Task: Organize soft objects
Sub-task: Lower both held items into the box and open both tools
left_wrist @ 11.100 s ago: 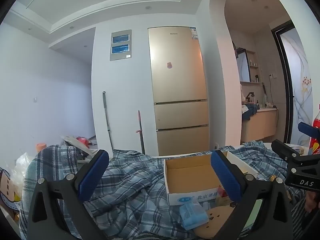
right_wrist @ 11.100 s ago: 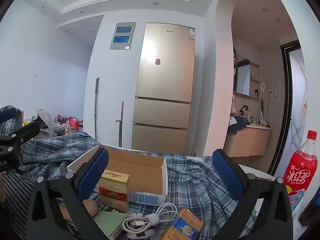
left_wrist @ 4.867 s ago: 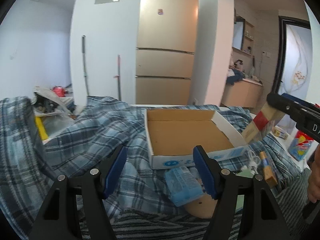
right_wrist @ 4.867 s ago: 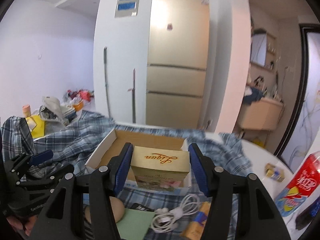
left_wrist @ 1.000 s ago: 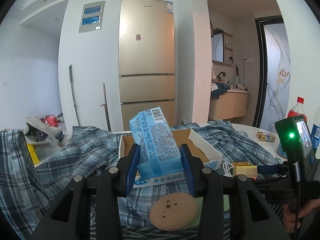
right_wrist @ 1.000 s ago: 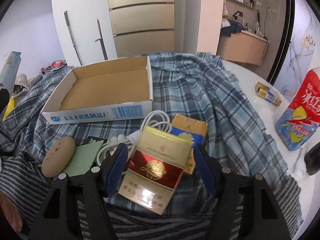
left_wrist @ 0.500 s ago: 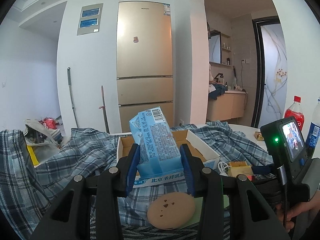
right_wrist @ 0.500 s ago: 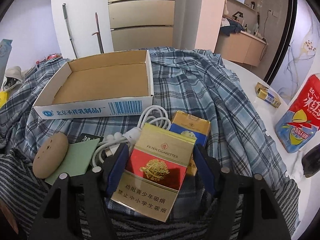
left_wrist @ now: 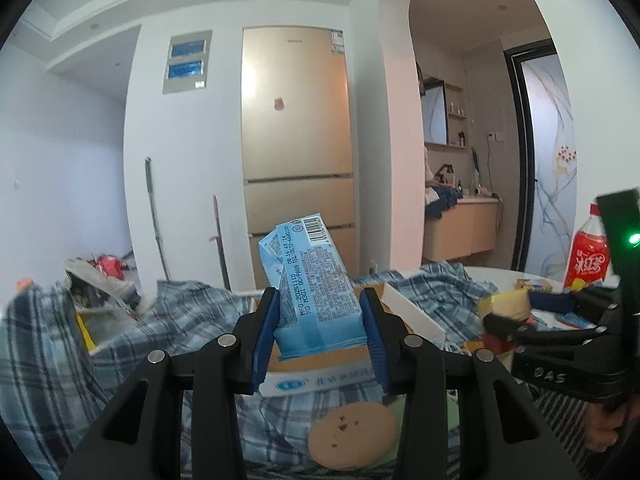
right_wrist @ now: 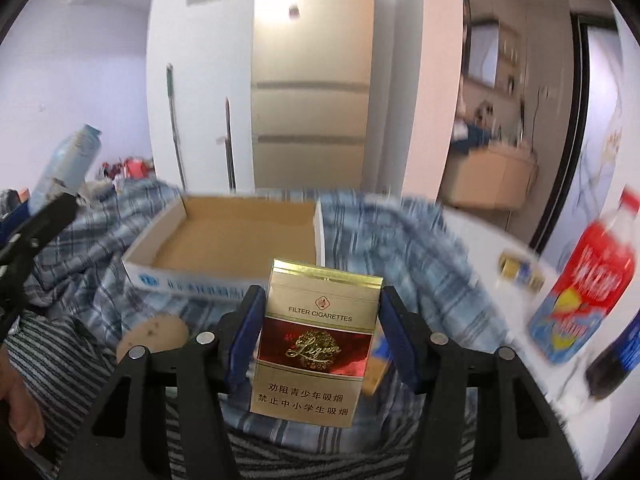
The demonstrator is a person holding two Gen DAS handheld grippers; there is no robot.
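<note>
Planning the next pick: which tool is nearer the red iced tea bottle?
Right. The right tool, holding a cigarette pack, has the bottle beside it; the left tool sits farther away.

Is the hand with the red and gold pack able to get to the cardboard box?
Probably yes. The right gripper carries the cigarette pack lifted, its jaws closing on it, and the open box lies just ahead with nothing between. The left gripper stays off to the side.

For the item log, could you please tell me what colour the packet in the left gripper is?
Light blue tissue packet, clearest in the left wrist view.
</note>
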